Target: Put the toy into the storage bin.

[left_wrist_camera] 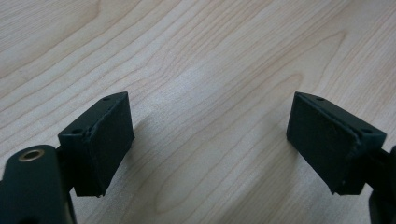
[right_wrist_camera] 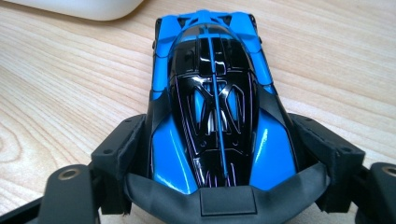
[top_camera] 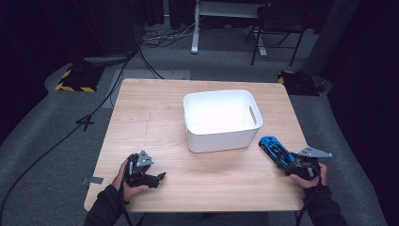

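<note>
Right gripper view: glossy blue-and-black toy car

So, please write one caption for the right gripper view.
Right gripper shut on a glossy blue-and-black toy car resting on the light wooden table.

glossy blue and black toy car, upright on wooden table, near right edge
</note>
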A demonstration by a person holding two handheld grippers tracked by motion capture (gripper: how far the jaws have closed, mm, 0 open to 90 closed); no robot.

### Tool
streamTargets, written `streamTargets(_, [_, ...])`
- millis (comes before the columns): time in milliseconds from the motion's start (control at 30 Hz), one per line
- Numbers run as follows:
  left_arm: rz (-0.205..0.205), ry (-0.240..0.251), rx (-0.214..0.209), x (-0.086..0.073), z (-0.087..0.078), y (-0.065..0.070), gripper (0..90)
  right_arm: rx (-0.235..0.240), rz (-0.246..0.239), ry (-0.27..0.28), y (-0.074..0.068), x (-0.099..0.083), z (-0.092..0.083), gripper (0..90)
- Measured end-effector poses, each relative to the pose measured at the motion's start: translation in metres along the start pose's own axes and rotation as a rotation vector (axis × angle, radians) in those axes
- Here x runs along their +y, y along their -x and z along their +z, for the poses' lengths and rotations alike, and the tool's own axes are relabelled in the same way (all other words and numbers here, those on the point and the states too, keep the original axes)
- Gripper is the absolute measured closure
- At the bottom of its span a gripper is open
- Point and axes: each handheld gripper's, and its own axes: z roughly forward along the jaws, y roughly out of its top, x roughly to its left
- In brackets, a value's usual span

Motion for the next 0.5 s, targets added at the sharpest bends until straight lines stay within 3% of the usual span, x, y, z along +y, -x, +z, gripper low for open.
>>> streamTargets(267, [0.002,-0.001,0.001,0.001,0.0,0.0,14.7,0.001,-0.001,0.03,-0.001,0.0,-0.003,24.5])
streamTargets(500, [-0.001,-0.002,-0.003,0.001,0.001,0.0,14.6,0.002,-0.011,0.094,-0.004,0.011,-0.016,24.6])
